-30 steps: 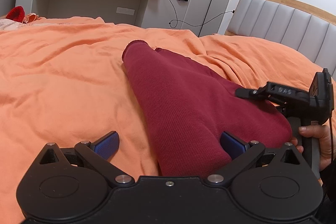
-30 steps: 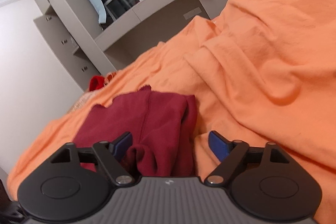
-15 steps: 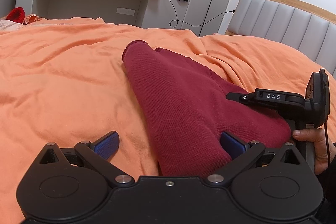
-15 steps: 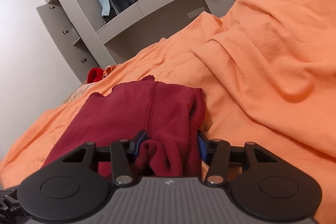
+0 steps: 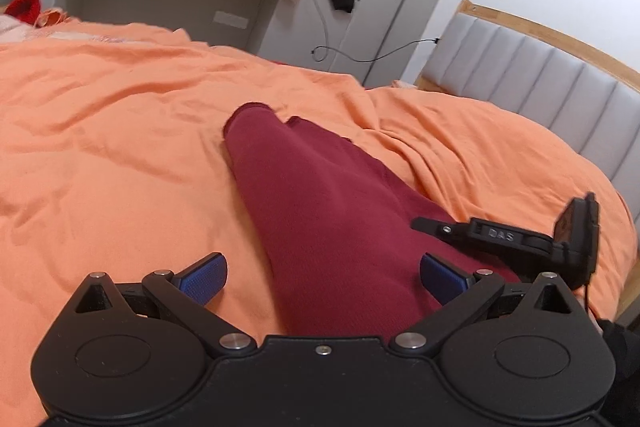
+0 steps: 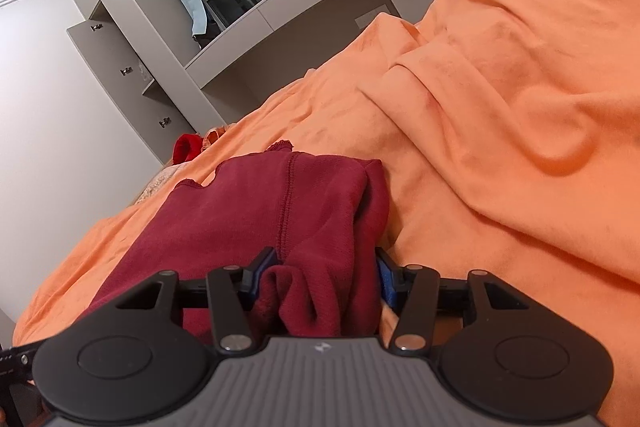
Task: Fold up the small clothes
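Two grippers are working one dark red garment [image 5: 320,211], which is lying stretched out on the orange bedcover [image 5: 100,147], running away from the left gripper [image 5: 323,277] toward the far side of the bed. It looks like small trousers already doubled lengthwise, two leg ends showing at the far tip, so the long narrow shape is probably set up for a fold end to end.

Right gripper [image 6: 326,269] first: its jaws have just been closing, and the near end of the garment is bunching up between them. Both blue pads are pressing into the cloth from either side, roughly half spread, with a thick wad of folds squeezed in the gap. A seam is running straight ahead of the jaws, and the rest of the fabric is lying flat beyond them. That grip on the near corner is likely the start of lifting this end over.

Left gripper now: it is hanging wide open, blue fingers [image 5: 202,277] splayed far apart. One pad is sitting over bare bedcover, the other over the garment's near edge, and neither is pinching anything. Whether the pads are resting on the cloth I cannot tell. Just ahead and to its right, the right gripper's black body is sitting low on the same end of the fabric.
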A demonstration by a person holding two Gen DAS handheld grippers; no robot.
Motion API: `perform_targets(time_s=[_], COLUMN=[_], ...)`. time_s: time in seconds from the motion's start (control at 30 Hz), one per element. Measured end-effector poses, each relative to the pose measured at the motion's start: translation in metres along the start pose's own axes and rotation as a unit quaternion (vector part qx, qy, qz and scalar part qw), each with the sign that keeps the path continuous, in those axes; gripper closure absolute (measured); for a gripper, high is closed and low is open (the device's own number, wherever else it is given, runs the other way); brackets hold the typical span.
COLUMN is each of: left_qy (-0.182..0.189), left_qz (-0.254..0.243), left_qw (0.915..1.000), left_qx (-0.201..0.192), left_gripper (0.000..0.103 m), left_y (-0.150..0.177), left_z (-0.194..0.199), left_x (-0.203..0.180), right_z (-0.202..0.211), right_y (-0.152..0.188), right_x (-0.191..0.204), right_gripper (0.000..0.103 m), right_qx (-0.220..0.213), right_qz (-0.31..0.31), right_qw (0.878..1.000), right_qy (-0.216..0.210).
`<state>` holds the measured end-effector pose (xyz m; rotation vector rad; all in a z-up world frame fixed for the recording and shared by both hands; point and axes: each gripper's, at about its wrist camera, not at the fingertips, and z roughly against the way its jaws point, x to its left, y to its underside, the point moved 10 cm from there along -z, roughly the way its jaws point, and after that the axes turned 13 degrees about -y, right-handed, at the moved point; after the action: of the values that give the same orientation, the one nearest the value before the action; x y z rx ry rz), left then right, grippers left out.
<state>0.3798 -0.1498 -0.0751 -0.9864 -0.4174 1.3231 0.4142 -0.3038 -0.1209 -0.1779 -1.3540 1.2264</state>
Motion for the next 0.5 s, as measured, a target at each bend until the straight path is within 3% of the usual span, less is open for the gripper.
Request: perform_targets(time_s=[0.17, 0.5], left_qy=[-0.016, -0.021], left_qz=[0.043, 0.031], left_qw=[0.9985, 0.9991], left_qx=[0.029, 0.021], left_gripper=[0.0, 0.0], left_y=[0.003, 0.009], left_z=[-0.017, -0.018], left_x=[0.015, 0.015], right_z=[-0.001, 0.0], right_y=[0.0, 0.001], right_x=[0.0, -0.001], right_gripper=[0.047, 0.045], right_qx=[0.0, 0.0], right_qz=[0.0, 0.0], right_qw=[1.0, 1.0], right_qy=[0.0, 0.0])
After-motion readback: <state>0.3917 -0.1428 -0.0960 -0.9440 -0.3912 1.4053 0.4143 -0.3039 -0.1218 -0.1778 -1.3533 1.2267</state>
